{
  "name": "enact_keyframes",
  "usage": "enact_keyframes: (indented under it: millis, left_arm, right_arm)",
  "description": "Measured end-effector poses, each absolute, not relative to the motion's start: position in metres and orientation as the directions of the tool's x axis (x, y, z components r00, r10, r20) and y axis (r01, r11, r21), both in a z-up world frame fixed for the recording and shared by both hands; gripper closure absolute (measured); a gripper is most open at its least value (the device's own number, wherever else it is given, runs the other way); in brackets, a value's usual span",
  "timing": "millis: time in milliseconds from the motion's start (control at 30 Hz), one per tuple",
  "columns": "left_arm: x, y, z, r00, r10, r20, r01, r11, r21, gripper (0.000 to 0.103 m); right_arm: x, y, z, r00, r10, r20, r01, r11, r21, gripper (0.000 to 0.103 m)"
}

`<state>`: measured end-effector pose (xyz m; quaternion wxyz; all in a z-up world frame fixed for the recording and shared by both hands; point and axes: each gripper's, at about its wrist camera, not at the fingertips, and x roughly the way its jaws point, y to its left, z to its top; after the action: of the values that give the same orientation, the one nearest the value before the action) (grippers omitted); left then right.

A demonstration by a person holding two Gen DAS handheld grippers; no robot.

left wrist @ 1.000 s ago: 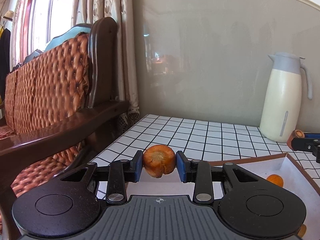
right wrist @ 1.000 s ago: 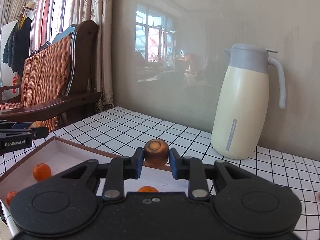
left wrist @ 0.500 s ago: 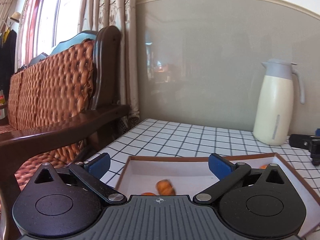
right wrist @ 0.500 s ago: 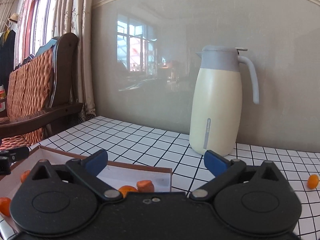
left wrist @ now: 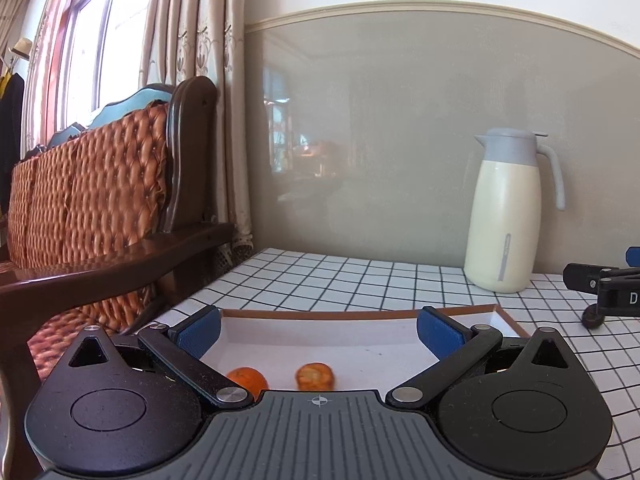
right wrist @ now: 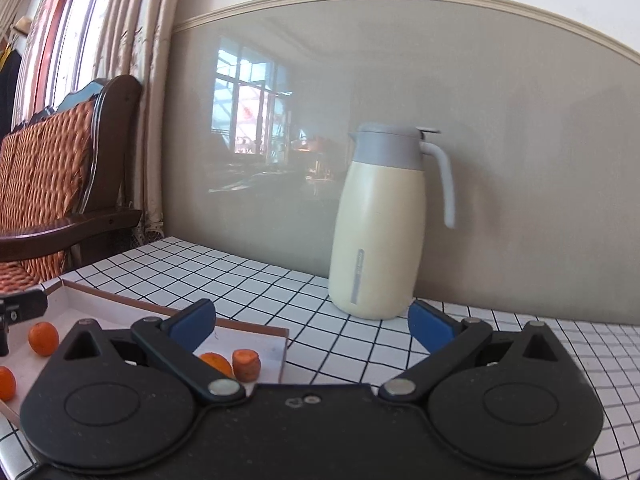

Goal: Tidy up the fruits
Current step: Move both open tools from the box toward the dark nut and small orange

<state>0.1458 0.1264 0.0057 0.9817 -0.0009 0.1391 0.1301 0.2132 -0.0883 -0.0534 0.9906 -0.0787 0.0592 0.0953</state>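
Both the left gripper (left wrist: 318, 330) and right gripper (right wrist: 312, 326) gape wide and empty above the tray (left wrist: 320, 314), where a carrot stub (right wrist: 246, 364) stands upright beside an orange (right wrist: 216, 362), below and left of the right gripper's fingers.

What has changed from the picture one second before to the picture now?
Both grippers let go. The left gripper and right gripper each held a carrot piece; now their jaws stand wide open and empty. One carrot piece and the other now lie in the box. Both views show the grippers drawn back. The jug stayed put.
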Motion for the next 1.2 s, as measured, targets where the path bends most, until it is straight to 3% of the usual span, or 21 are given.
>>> enact_keyframes:
  millis: [1200]
  left_arm:
    - [0.171, -0.067, -0.006, 0.964, 0.024, -0.265, 0.010, 0.992, 0.129, 0.000]
  right_arm:
    - [0.164, -0.283, -0.065, 0.990, -0.074, -0.122, 0.068, 0.996, -0.055, 0.006]
